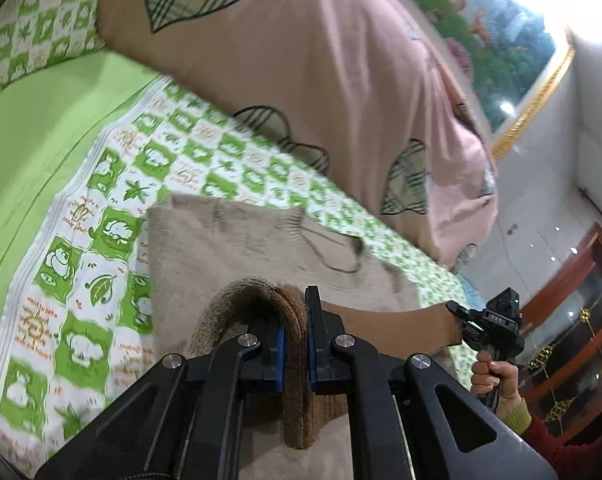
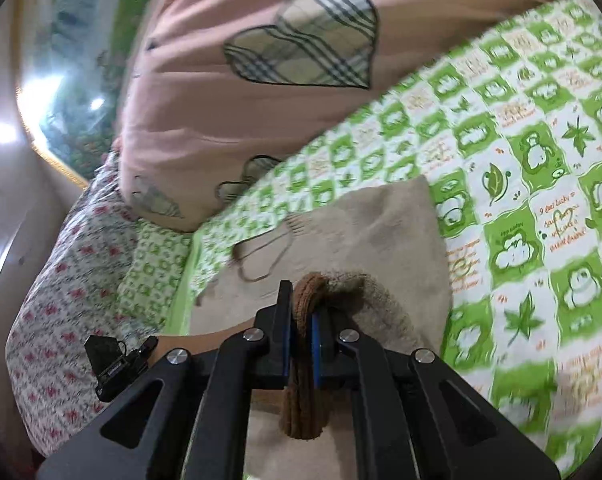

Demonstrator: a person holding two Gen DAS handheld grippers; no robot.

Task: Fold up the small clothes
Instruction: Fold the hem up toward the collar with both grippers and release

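A beige knitted sweater (image 1: 229, 248) lies flat on the bed, its ribbed neckline toward the far side. My left gripper (image 1: 295, 314) is shut on the sweater's brown ribbed hem (image 1: 297, 380), which bulges up between the blue pads. The hem edge runs taut to the right, where my right gripper (image 1: 459, 314) pinches it, a hand (image 1: 495, 376) on its handle. In the right wrist view my right gripper (image 2: 303, 304) is shut on the same brown hem (image 2: 305, 392) above the sweater (image 2: 365, 232). My left gripper (image 2: 143, 350) shows at lower left, holding the raised edge.
The sheet (image 1: 101, 240) is a green and white animal print. A pink quilt with plaid hearts (image 1: 321, 60) is heaped at the far side. Floral bedding (image 2: 61, 280) lies at the bed's end. A gold-framed picture (image 1: 513, 64) and a wooden cabinet (image 1: 573, 320) stand beyond.
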